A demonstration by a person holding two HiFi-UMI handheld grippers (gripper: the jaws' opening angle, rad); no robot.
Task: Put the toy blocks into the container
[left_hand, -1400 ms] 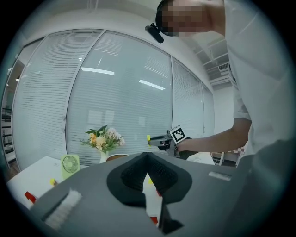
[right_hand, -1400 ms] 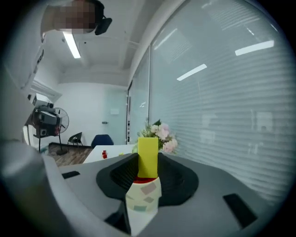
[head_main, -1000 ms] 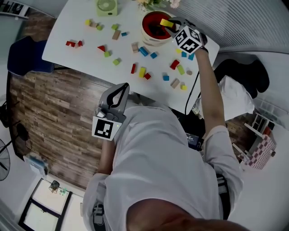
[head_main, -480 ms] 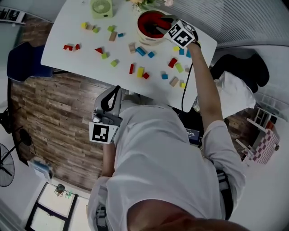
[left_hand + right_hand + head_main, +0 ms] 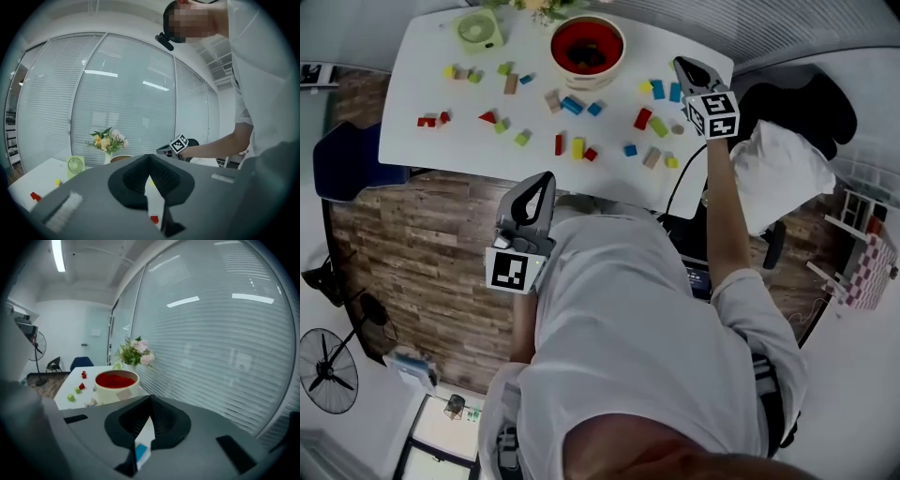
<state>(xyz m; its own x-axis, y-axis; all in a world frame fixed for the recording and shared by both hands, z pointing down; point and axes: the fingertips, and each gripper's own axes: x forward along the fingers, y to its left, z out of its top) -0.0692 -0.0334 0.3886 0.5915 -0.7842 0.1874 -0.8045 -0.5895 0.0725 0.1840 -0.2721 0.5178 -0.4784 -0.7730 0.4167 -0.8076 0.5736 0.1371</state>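
In the head view, the right arm reaches straight out over the white table (image 5: 422,150), its right gripper (image 5: 679,63) right of the one red-lined container (image 5: 587,49) and well apart from it. The bent left arm holds the left gripper (image 5: 547,178) back from the table's near edge, close to the torso. Each gripper bears one cube with black-and-white square markers. About two dozen toy blocks (image 5: 577,148) lie scattered on the table, left, right and on the near side of the container, and one green fan (image 5: 478,30) stands to its left. In the left gripper view, the jaws are pressed together and empty, and one red block (image 5: 154,219) shows through the gap below them. In the right gripper view, the jaws have just closed on nothing. One blue block (image 5: 140,452) lies on the table beneath them, with the container ahead to the left.
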